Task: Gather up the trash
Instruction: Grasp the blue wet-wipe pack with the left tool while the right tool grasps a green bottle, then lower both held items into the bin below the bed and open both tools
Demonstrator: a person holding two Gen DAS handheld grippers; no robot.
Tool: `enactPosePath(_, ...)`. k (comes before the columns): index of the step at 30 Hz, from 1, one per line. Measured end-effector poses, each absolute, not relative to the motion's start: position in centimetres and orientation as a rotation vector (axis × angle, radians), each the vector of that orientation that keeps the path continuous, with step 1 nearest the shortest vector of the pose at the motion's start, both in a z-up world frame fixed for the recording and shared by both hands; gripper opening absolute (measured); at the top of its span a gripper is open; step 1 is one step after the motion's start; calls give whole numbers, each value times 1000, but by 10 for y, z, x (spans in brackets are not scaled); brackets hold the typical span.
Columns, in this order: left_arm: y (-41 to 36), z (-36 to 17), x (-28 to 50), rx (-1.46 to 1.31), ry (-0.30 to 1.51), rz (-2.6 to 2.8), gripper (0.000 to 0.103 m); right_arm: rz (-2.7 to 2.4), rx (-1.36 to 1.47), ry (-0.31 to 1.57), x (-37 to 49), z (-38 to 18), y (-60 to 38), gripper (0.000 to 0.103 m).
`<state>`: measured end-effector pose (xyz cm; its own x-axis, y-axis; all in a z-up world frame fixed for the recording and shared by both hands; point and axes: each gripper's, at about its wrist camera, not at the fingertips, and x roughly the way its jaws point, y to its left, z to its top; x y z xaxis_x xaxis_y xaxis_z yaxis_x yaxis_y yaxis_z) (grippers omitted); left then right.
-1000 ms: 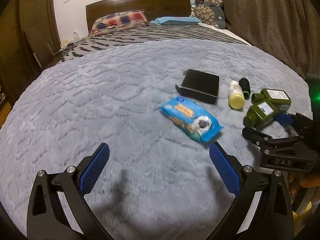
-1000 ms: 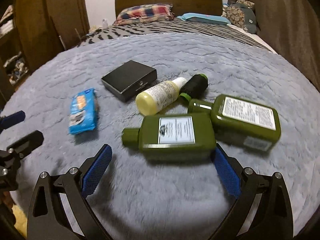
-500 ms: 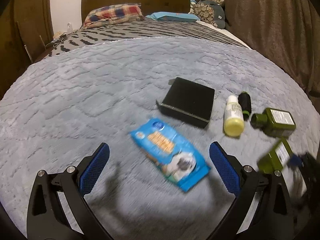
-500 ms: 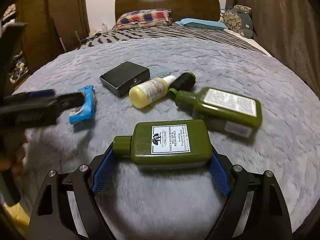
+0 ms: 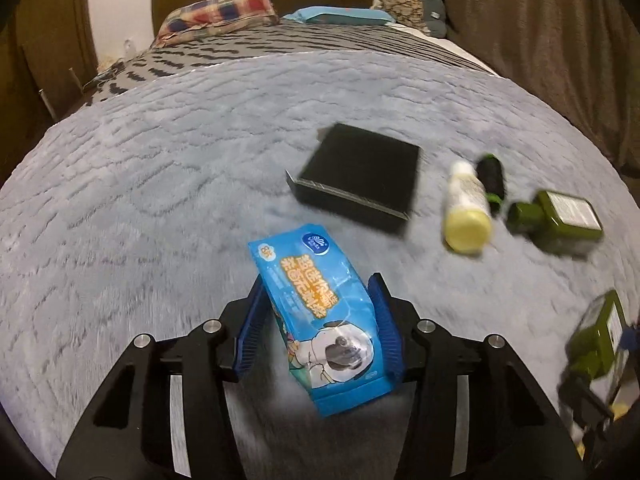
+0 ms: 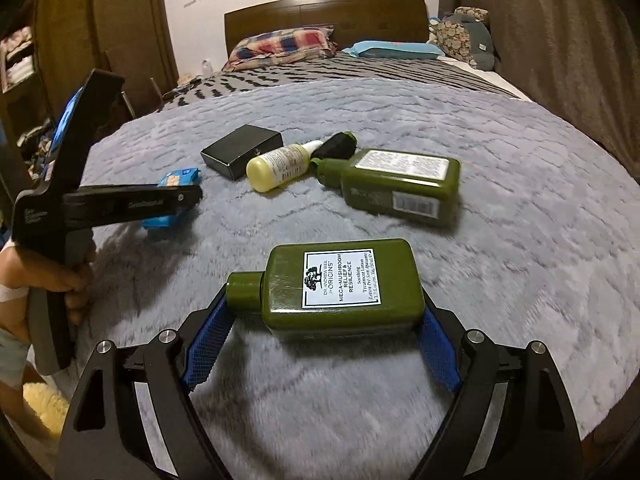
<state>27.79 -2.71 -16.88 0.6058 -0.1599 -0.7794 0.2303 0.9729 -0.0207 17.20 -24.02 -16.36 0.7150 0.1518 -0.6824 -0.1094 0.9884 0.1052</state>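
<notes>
My left gripper (image 5: 320,320) is shut on a blue wipes packet (image 5: 316,320), its blue pads pressed on both sides, above the grey blanket (image 5: 160,200). My right gripper (image 6: 320,320) is shut on a dark green Origins bottle (image 6: 340,284), held crosswise by its cap and base. That bottle also shows in the left wrist view (image 5: 596,344). The left gripper and packet (image 6: 172,184) show at the left of the right wrist view.
On the blanket lie a black box (image 5: 360,176), a yellow bottle (image 5: 466,212), a small black bottle (image 5: 491,176) and a second green bottle (image 6: 396,186). Pillows (image 6: 280,44) and headboard are at the far end. Brown curtains hang on the right.
The left gripper moved forward over the blue packet and closed on it. The right gripper closed on the near green bottle and lifted it slightly.
</notes>
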Motion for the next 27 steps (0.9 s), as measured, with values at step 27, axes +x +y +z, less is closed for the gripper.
enactPosePath(27, -37, -124, 40, 60, 742, -440, 45, 142, 72, 684, 26, -137, -260, 85)
